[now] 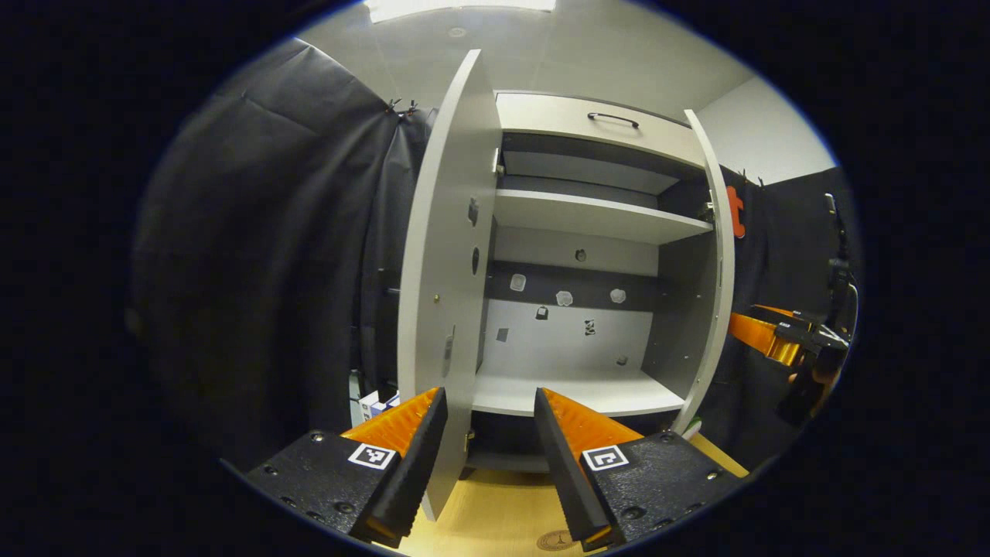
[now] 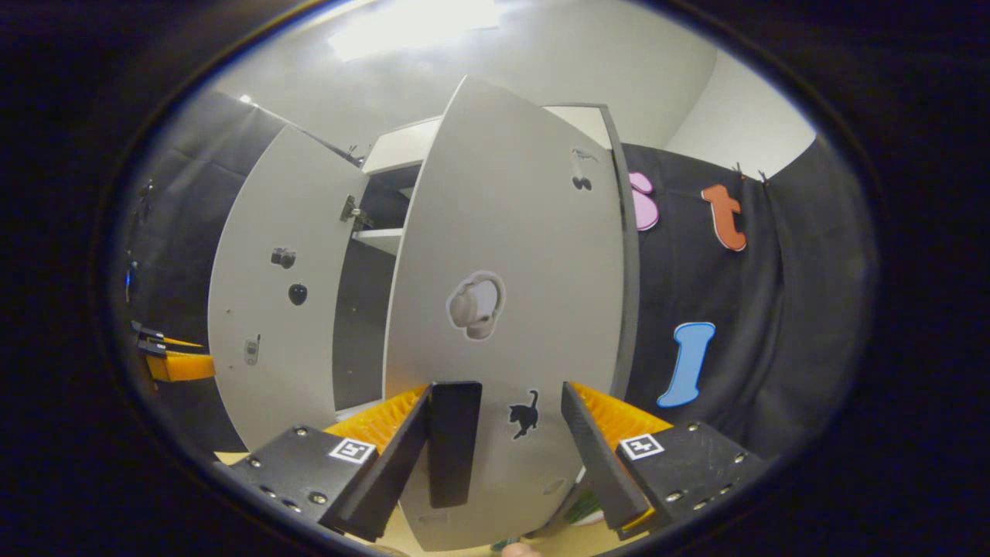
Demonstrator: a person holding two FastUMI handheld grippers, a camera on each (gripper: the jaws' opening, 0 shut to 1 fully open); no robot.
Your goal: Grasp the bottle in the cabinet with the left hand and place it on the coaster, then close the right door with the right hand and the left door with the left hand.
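The grey cabinet stands with both doors swung out, and its shelves are bare. My left gripper is open low at the left door, whose free edge passes between the fingers, close to the left one. My right gripper is open against the outer face of the right door; the door's black handle sits just inside its left finger. A green and white scrap peeks out beside the right door's foot, too small to name.
The cabinet stands on a wooden tabletop bearing a round mark. A drawer with a black handle tops the cabinet. The right gripper shows beyond the right door, and the left gripper beside the left door.
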